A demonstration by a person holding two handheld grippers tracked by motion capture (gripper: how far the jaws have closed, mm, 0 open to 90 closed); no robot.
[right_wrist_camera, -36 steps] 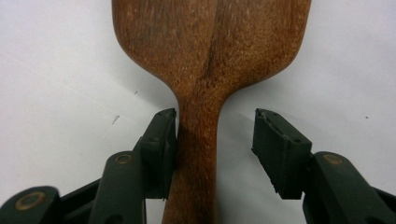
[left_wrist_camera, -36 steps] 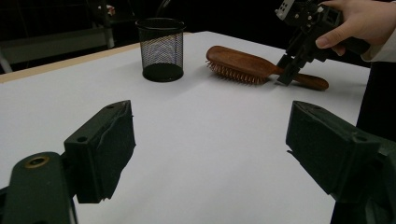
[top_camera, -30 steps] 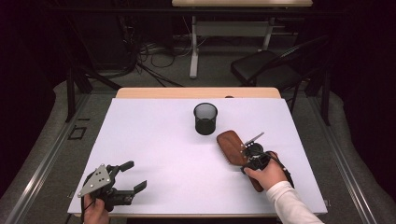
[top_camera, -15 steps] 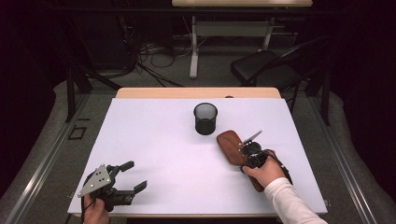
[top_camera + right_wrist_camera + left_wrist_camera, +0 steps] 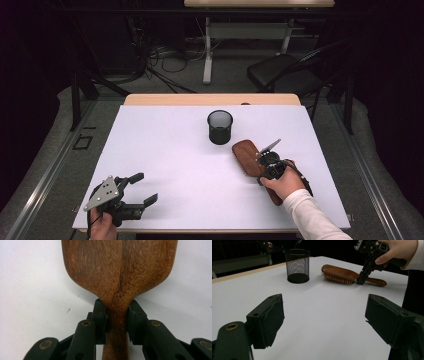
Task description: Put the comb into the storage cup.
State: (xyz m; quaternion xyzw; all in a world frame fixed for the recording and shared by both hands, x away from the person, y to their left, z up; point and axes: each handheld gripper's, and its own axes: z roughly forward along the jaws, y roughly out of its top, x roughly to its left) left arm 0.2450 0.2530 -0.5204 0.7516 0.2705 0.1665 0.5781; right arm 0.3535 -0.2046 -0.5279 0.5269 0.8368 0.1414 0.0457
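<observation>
A brown wooden hairbrush (image 5: 245,154) lies bristles down on the white table, right of middle, its handle pointing toward the person. My right gripper (image 5: 262,171) comes down on it from above. Its jaws have just been closing with the brush's neck between them. In the right gripper view both pads press the narrow neck (image 5: 117,312) below the head of the hairbrush (image 5: 120,270). The left gripper view shows the hairbrush (image 5: 338,272) with the right gripper (image 5: 361,281) clamped on it. My left gripper (image 5: 144,188) rests at the front left corner, open and holding nothing (image 5: 324,315).
A black mesh pen cup (image 5: 220,127) stands upright just behind the brush, also seen far off as the cup (image 5: 297,266). The white table top (image 5: 170,150) stretches bare between the two hands. A folding chair (image 5: 285,75) and cables sit on the floor beyond.
The right hand has settled slightly on the brush as its jaws drew in on the neck. The left gripper and the cup have not moved.
</observation>
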